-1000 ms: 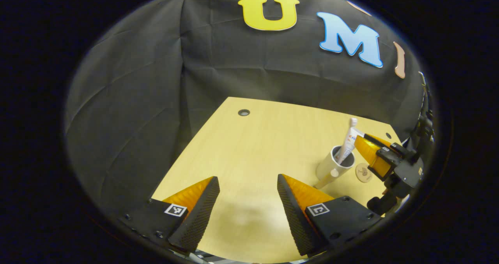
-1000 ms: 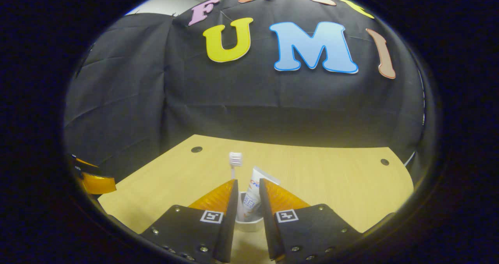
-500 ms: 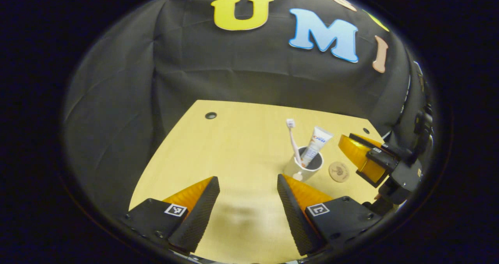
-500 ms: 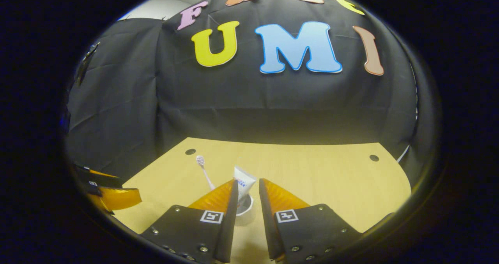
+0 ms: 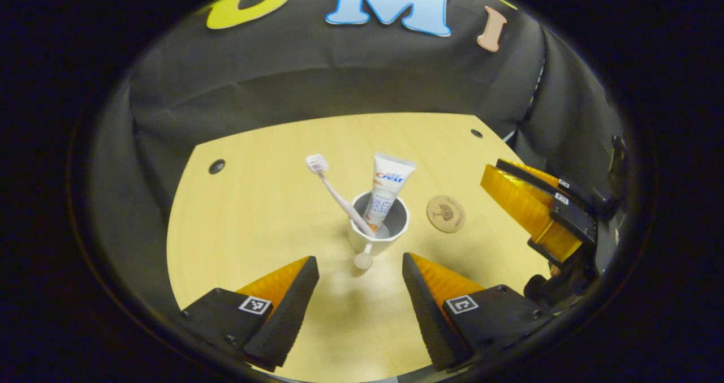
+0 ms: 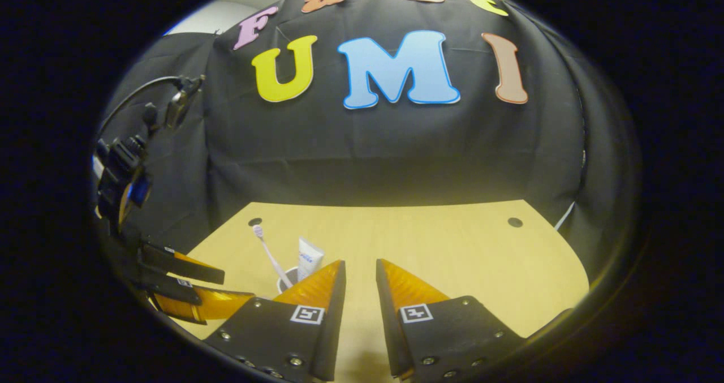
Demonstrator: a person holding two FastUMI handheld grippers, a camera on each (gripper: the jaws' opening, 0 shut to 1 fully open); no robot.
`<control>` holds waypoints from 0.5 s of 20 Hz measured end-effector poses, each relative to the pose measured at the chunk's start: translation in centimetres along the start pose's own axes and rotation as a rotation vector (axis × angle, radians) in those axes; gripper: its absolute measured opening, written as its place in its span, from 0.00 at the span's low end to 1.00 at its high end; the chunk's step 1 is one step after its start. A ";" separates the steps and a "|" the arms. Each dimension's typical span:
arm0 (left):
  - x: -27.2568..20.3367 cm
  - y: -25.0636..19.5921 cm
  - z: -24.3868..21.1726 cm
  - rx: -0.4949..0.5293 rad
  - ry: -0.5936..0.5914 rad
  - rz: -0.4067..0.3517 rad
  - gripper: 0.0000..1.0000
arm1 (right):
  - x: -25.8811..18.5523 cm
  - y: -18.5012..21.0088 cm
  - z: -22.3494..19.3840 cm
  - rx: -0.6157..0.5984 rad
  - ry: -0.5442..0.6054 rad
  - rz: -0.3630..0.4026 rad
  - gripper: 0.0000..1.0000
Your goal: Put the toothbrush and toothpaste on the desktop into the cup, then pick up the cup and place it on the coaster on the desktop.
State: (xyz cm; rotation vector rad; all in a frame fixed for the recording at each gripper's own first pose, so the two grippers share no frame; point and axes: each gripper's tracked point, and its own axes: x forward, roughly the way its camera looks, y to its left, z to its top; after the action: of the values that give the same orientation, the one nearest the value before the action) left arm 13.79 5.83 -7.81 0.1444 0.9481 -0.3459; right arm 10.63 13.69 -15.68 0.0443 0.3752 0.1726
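Brush (image 5: 338, 195) & paste (image 5: 387, 189) in cup (image 5: 378, 237), mid-table. My left tongs (image 5: 360, 292) spread: straddle cup, pinch low. Right tongs (image 6: 360, 292) nearly closed, empty. Coaster (image 5: 445, 214) just beside.

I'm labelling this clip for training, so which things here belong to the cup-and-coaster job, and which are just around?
Part of the job:
- cup, standing on the desktop
- toothbrush in the cup
- toothpaste in the cup
- coaster, bare, beside the cup
- left gripper, open, facing the cup
- right gripper

Just around:
- black cloth wall
- holes in the desktop
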 end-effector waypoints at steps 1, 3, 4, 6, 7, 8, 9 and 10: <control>0.8 -0.2 -0.4 0.020 0.040 -0.018 0.92 | -0.1 -0.9 -0.1 0.006 0.004 -0.017 0.34; 1.8 0.2 -1.7 0.064 0.122 -0.031 0.96 | -0.3 -2.6 -0.2 0.023 0.013 -0.052 0.34; 2.1 0.6 -2.3 0.086 0.167 -0.028 0.92 | -0.4 -3.4 -0.3 0.034 0.017 -0.070 0.34; 2.2 1.2 -3.0 0.116 0.237 -0.021 0.96 | -0.5 -5.2 -0.5 0.043 0.031 -0.106 0.34; 2.2 1.7 -3.2 0.128 0.267 -0.017 1.00 | -0.5 -6.0 -0.7 0.047 0.039 -0.120 0.34; 2.3 2.2 -3.5 0.143 0.293 -0.011 1.00 | -0.5 -6.7 -0.8 0.054 0.046 -0.134 0.34; 2.2 2.3 -3.6 0.155 0.320 -0.007 1.00 | -0.6 -7.4 -1.0 0.062 0.051 -0.148 0.34; 2.3 2.4 -3.8 0.162 0.345 -0.008 0.97 | -0.7 -8.1 -1.1 0.067 0.056 -0.161 0.35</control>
State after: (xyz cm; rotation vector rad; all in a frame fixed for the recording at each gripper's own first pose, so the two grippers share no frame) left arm 12.98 8.56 -11.94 0.3572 1.2608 -0.4130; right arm 10.88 5.66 -17.10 0.0748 0.4387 0.0026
